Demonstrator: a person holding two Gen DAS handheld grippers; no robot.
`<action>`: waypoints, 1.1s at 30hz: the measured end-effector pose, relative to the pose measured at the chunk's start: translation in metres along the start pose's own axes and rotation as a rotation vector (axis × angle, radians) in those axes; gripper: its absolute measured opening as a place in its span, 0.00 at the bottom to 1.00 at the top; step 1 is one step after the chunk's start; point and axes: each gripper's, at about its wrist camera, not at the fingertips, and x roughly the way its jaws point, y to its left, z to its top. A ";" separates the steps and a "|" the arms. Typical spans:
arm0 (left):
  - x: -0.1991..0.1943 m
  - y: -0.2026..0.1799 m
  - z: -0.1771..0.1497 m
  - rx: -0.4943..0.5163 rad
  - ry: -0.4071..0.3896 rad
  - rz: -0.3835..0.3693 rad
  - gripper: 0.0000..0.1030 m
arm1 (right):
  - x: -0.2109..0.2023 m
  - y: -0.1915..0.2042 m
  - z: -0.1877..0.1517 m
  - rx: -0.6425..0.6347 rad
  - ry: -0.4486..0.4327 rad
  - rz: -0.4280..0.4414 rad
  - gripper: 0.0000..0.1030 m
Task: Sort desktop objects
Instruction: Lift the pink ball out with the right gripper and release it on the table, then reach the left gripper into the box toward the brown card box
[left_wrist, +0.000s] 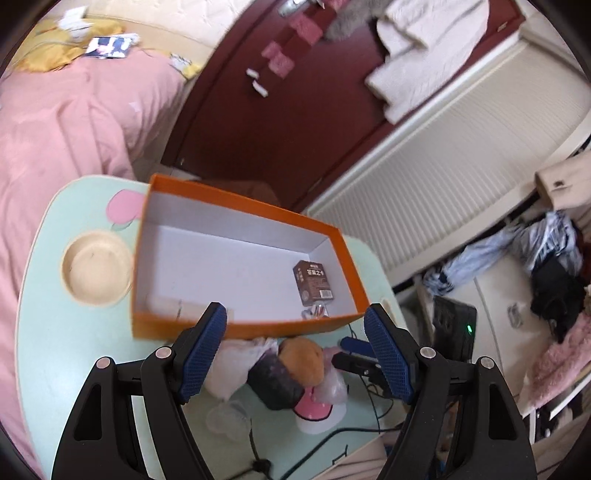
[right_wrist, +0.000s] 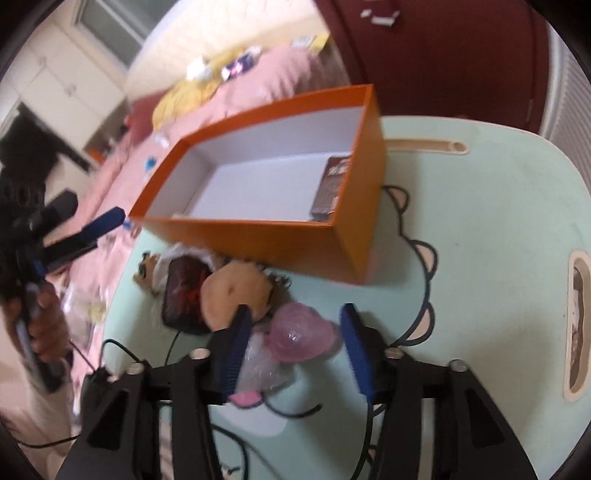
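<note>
An orange cardboard box (left_wrist: 236, 321) with a white inside stands open on the pale green table (left_wrist: 55, 350), reaching to the table's far edge. In it a small brown carton (left_wrist: 313, 282) lies near the right end wall. Just outside the box's near wall lies a heap: a tan plush toy (right_wrist: 236, 291), a dark pouch (right_wrist: 183, 295) touching it, and a pink piece wrapped in clear plastic (right_wrist: 295, 330) nearer the table's near edge. The left gripper (left_wrist: 295, 350) hangs above the heap, its jaws wide apart and empty. The right gripper (right_wrist: 297, 345) has its jaws apart, with the pink wrapped piece between them and no pad pressing on it.
</note>
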 end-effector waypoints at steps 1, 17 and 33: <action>0.007 -0.004 0.009 0.004 0.037 0.027 0.75 | -0.005 -0.003 -0.005 0.025 -0.057 0.006 0.50; 0.189 -0.064 0.053 0.271 0.450 0.444 0.75 | -0.030 -0.017 -0.034 0.136 -0.278 0.154 0.56; 0.183 -0.040 0.051 0.212 0.418 0.418 0.77 | -0.038 -0.032 -0.034 0.229 -0.265 0.270 0.59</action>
